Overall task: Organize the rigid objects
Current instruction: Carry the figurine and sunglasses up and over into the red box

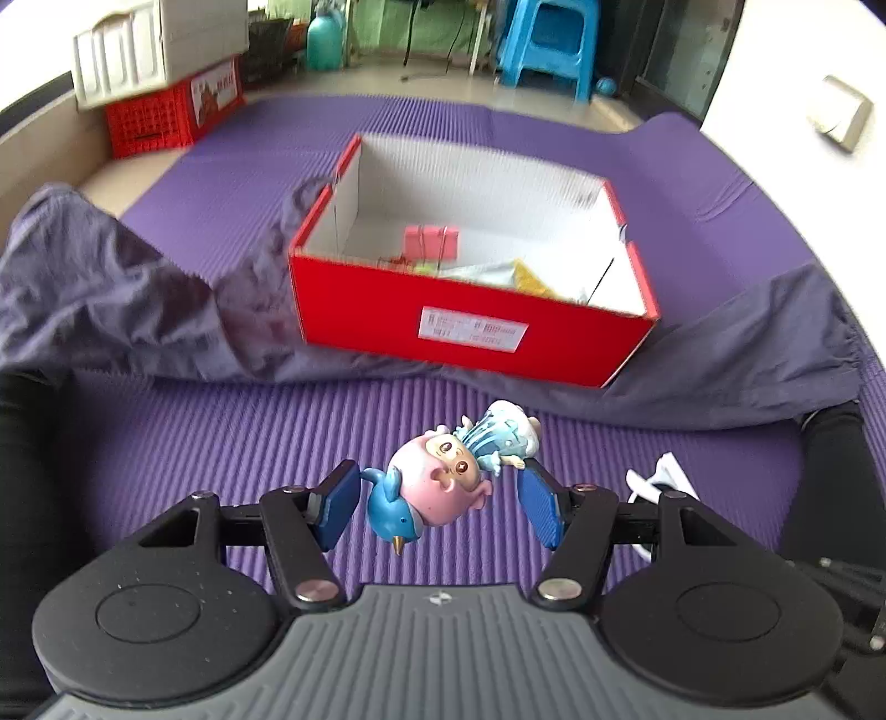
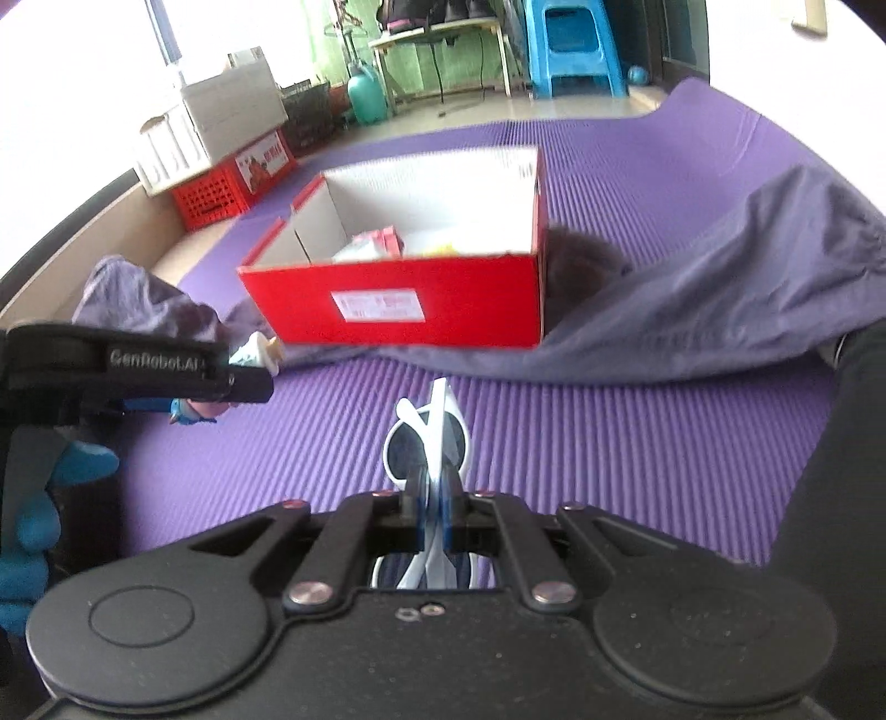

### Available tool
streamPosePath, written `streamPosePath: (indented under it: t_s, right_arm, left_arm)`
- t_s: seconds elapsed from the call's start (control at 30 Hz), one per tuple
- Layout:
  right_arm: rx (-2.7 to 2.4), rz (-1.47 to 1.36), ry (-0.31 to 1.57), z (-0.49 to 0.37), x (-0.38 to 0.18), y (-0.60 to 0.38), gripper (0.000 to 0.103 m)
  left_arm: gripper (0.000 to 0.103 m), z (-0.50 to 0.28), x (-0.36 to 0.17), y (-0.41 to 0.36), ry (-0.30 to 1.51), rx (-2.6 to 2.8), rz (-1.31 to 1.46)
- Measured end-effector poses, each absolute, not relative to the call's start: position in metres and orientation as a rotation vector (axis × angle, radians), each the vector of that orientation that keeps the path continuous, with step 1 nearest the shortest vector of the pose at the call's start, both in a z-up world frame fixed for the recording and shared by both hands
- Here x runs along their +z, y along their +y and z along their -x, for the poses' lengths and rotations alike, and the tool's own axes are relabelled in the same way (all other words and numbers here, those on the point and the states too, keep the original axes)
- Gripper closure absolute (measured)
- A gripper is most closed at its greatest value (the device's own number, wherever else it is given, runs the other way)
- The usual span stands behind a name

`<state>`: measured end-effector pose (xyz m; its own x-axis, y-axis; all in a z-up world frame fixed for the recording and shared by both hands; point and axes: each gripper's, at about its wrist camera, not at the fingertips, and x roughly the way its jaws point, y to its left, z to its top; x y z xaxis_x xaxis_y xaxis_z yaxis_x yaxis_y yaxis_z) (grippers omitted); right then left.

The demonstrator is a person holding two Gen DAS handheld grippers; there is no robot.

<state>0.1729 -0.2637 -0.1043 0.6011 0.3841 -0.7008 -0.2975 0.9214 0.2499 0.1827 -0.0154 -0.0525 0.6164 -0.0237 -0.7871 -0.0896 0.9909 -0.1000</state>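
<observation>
The red box is the landmark. It stands open-topped on the purple mat, so its inside can be entered from above; a pink item and some yellow and pale things lie on its floor toward the near wall, while the far part of the floor is bare. A grey cloth is heaped at both sides of the box and along its near wall. Nearer than the cloth, the ribbed mat lies bare. Beyond the box the mat runs free to a red crate and a blue stool. Dark-clothed legs flank the near mat on both sides.
</observation>
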Motion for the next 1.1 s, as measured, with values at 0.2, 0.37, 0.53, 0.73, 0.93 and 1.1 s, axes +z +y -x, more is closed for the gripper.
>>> streamPosePath:
  t_s: [0.2, 0.37, 0.53, 0.73, 0.93, 1.1]
  right_arm:
    - [0.423, -0.110, 0.781, -0.167, -0.068, -0.264, 0.099]
    - [0.458, -0.140, 0.761, -0.171, -0.046, -0.263, 0.099]
    - [0.472, -0.141, 0.728, -0.179, -0.025, -0.257, 0.100]
    - [0.472, -0.127, 0.688, -0.195, -0.006, -0.251, 0.100]
    - [0.463, -0.127, 0.656, -0.218, 0.009, -0.248, 0.100]
    - [0.458, -0.110, 0.637, -0.242, 0.015, -0.242, 0.100]
  left_arm:
    - [0.041, -0.171, -0.025, -0.011, 0.882, 0.022, 0.141]
    - [0.041, -0.169, -0.005, -0.005, 0.851, 0.014, 0.134]
    - [0.041, -0.173, 0.015, 0.000, 0.821, 0.018, 0.113]
    - [0.041, -0.186, 0.029, 0.004, 0.802, 0.019, 0.102]
    - [0.041, -0.205, 0.037, 0.008, 0.793, 0.019, 0.083]
    - [0.041, -0.233, 0.044, 0.019, 0.805, 0.009, 0.091]
